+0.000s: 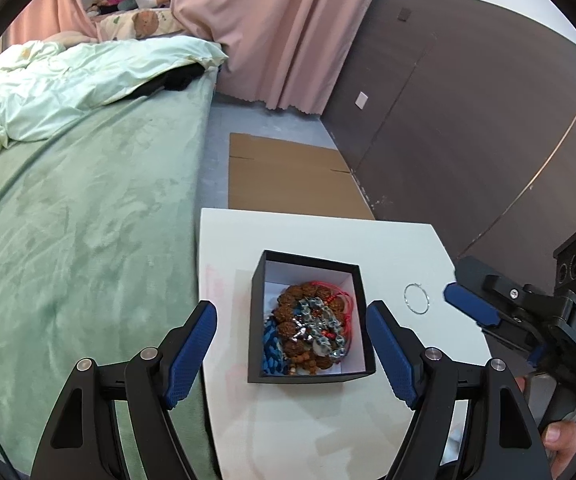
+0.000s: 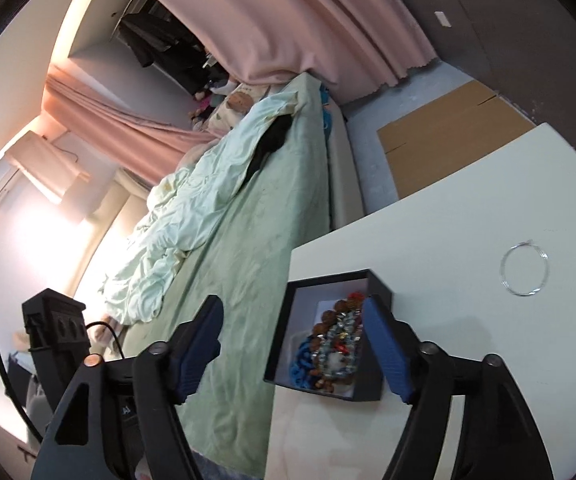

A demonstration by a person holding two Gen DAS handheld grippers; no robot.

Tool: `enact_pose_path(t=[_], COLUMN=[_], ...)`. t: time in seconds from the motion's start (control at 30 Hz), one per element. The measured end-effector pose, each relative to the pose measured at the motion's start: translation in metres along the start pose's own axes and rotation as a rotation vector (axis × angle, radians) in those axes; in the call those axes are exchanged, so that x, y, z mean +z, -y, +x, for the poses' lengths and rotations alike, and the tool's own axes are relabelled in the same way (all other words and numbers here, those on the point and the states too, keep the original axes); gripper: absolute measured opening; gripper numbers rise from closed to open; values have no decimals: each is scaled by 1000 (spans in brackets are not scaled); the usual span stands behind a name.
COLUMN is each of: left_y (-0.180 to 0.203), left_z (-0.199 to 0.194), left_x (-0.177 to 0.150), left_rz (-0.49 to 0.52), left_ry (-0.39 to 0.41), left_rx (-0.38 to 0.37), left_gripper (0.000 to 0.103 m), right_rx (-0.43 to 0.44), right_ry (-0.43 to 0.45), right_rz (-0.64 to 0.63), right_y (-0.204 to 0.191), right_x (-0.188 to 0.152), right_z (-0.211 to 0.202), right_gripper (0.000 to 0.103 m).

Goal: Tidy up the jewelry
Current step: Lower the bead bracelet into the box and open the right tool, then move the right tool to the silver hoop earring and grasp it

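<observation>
Our right gripper (image 2: 291, 344) stood with its jaws wide apart and nothing between the pads; in the right wrist view one blue pad hung over the near corner of the black box (image 2: 379, 280) and the other over the green bedspread (image 2: 248, 264). Our left gripper (image 1: 291, 340) was likewise wide and empty, its two pads straddling the box from either side without touching its walls, as far as we could tell.

Inside the box lay a heap of beaded bracelets (image 1: 307, 328), brown, blue and silvery with a red cord, piled against the near wall. Just beside the box, on the bare white table (image 1: 387, 240), lay a thin silver ring (image 1: 417, 298), apart from everything else.

We judged the ring to be the piece left to fetch. To do it well, we would have brought the right gripper over the ring, tipped the fingers steeply down, and closed across the wire at one edge, since a flat hoop gives little to bite on; a slow close would have kept it from skidding off the smooth top. The left gripper could have steadied the box.

The ring lay flat, its opening facing straight up; being round, it had no long axis to speak of. The box sat square, mouth upward.
</observation>
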State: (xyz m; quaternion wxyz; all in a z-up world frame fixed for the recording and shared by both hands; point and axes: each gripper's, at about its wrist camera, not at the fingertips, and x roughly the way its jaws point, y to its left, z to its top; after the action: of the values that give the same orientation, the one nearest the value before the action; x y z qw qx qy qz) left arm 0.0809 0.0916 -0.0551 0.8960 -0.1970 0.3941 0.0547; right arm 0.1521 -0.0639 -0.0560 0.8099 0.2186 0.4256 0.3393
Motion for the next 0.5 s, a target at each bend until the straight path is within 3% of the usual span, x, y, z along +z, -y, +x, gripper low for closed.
enact_pose_path(t=[0.5], left_y=[23], left_z=[14], left_x=[-3], left_rz=[58], left_ry=[-25], left_rx=[-39], left_gripper=[79], right_rx=[-230], right_ry=[-7], right_rz=[-106], right_y=[39], right_x=[12], right_z=[-35], right_gripper=[73])
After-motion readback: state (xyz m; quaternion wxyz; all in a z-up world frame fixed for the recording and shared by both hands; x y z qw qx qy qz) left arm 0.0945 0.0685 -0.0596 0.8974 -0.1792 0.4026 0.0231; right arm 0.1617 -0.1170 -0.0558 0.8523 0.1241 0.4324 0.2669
